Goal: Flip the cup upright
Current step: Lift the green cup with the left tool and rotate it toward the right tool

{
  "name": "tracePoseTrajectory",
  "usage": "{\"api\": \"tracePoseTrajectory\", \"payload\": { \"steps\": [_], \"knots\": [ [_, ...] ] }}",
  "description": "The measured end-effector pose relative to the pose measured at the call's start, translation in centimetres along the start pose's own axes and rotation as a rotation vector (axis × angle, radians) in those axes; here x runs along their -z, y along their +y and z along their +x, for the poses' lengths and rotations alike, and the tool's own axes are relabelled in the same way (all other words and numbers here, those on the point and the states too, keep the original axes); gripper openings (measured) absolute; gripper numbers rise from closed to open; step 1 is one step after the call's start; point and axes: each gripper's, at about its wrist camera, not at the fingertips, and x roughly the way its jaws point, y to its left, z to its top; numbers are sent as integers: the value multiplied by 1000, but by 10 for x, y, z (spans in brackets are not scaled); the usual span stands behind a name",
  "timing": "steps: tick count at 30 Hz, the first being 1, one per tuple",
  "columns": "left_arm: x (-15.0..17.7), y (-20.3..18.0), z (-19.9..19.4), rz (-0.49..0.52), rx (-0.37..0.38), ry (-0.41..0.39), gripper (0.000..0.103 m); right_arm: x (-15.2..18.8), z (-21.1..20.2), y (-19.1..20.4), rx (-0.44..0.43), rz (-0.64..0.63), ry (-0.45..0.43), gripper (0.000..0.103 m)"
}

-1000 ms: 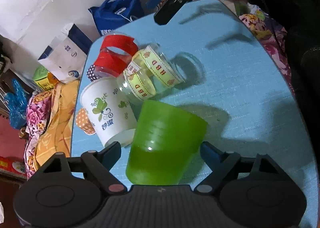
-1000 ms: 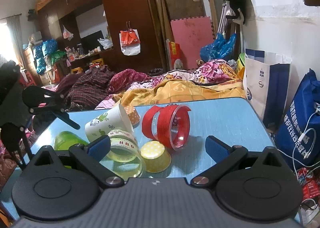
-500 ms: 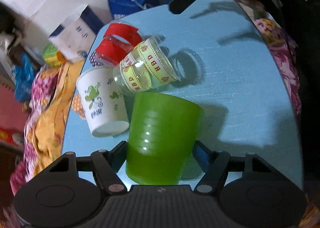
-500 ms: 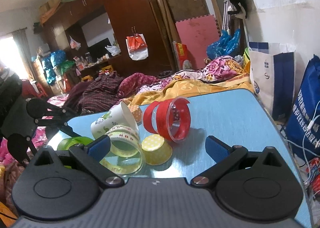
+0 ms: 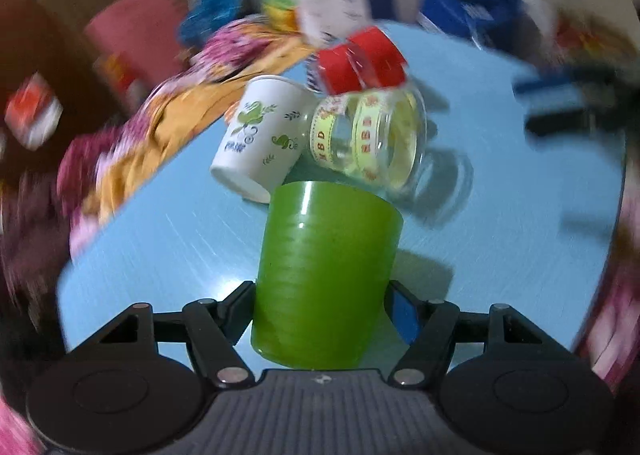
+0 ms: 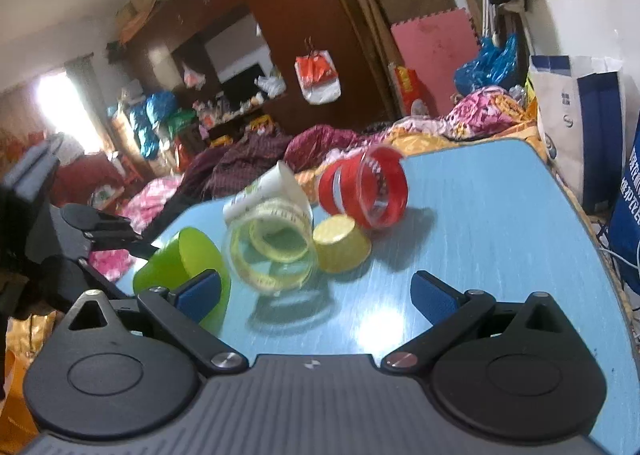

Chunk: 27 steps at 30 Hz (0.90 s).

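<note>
Both left tongs (image 5: 320, 307) now clamp the green cup (image 5: 324, 275), swung sideways; right tongs (image 6: 316, 291) gape.

The green cup (image 5: 326, 275) is of translucent plastic, with faint rings around its wall and a shape that widens toward the rim. It is clamped between the two pads of the left gripper (image 5: 322, 313), which press on its lower body from both sides. In the right wrist view the green cup (image 6: 188, 255) is tilted, its open mouth turned up and toward the camera, and it seems to be lifted a little from the blue table (image 6: 500, 223), though the blur makes this not sure. It is at the near left edge of the table
</note>
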Motion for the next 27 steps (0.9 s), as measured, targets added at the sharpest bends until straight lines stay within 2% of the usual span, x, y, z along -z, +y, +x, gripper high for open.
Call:
{"api": "tracePoseTrajectory", "payload": {
  "steps": [2,5,9,14,19,27],
  "knots": [
    [1,-6,-6,-109,-16,-17,72,1,1,0,2,-1,3,102],
    [6,-19,-13,-229,18,-41,72,4,1,-2,-19,9,23,102],
    [13,-35,-16,-323,19,-57,72,8,1,-10,-40,55,48,102],
    [17,-58,-19,-375,-20,-88,71,11,2,-8,-49,98,90,102],
    [23,-75,-21,-377,-49,-131,71,8,3,-8,-65,193,143,102],
    [31,-77,-21,-426,6,-202,71,2,20,23,-97,284,262,102]
  ]
}}
